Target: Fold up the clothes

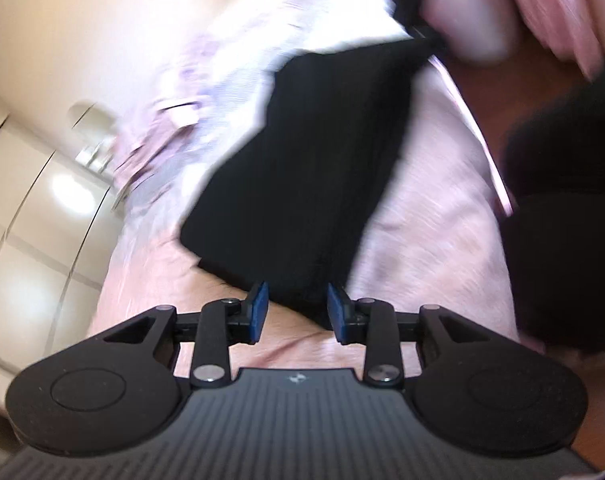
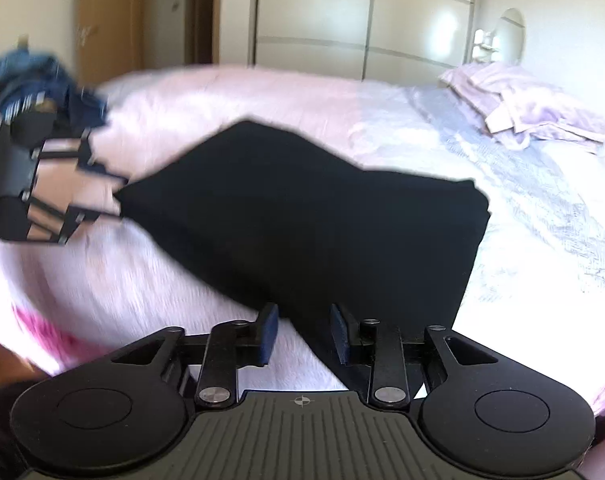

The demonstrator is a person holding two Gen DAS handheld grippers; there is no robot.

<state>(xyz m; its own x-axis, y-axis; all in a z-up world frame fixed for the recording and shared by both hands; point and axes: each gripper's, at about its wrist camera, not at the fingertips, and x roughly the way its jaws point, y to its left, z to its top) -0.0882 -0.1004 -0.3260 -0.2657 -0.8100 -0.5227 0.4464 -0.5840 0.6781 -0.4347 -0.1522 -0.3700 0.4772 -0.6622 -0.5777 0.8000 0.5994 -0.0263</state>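
Observation:
A black garment (image 1: 302, 168) lies folded in a rough rectangle on the pink bedcover (image 1: 430, 216). My left gripper (image 1: 297, 312) is open, its blue pads either side of the garment's near corner. In the right wrist view the same garment (image 2: 310, 220) spreads across the bed, and my right gripper (image 2: 304, 334) is open over its near edge. The left gripper (image 2: 118, 196) shows there at the garment's left corner. The right gripper (image 1: 426, 28) appears blurred at the garment's far corner in the left wrist view.
Lilac pillows (image 2: 530, 108) lie at the head of the bed. A blue bundle of clothes (image 2: 42, 76) sits at the far left of the bed. Cream wardrobe doors (image 2: 362, 24) stand behind. A dark mass (image 1: 562, 220) blocks the right side.

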